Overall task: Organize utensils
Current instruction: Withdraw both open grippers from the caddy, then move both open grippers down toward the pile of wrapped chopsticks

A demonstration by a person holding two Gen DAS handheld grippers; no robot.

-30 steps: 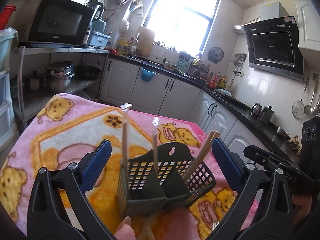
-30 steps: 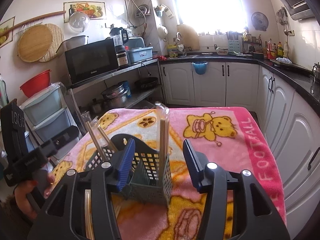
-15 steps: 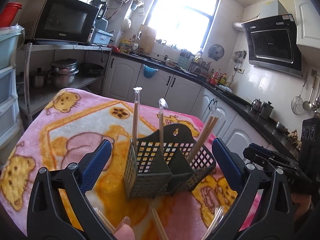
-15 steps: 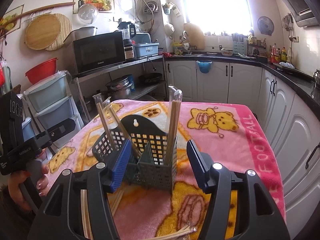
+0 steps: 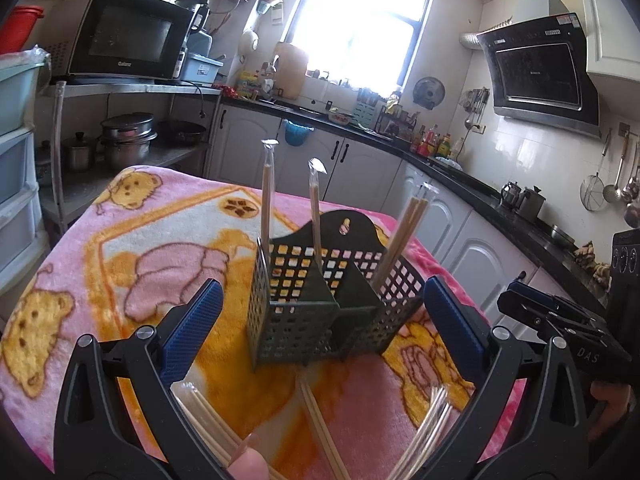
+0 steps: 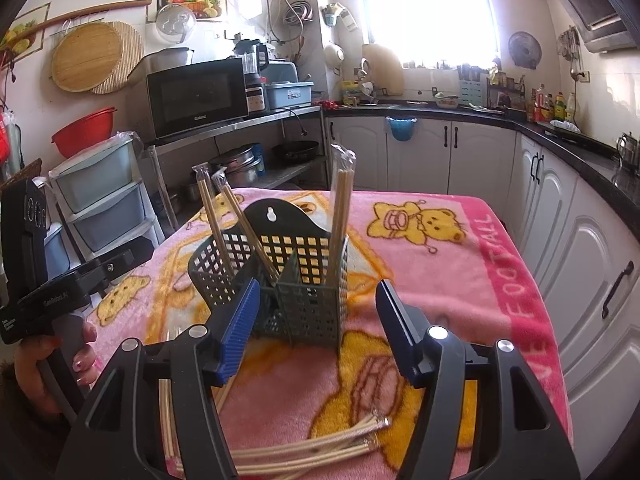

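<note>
Daylight admitted through the window, its panes blown out to white, glare spread over the surrounding wall, the blanket evenly lit, straight edges bent by fisheye distortion, corners vignetted black.

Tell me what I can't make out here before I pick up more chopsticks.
- Loose chopstick packs in the left wrist view: near ends cut off by the bottom edge.
- Loose chopstick packs in the right wrist view: partly behind the right gripper; count unclear.
- Utensil caddy floor: hidden by its walls.
</note>
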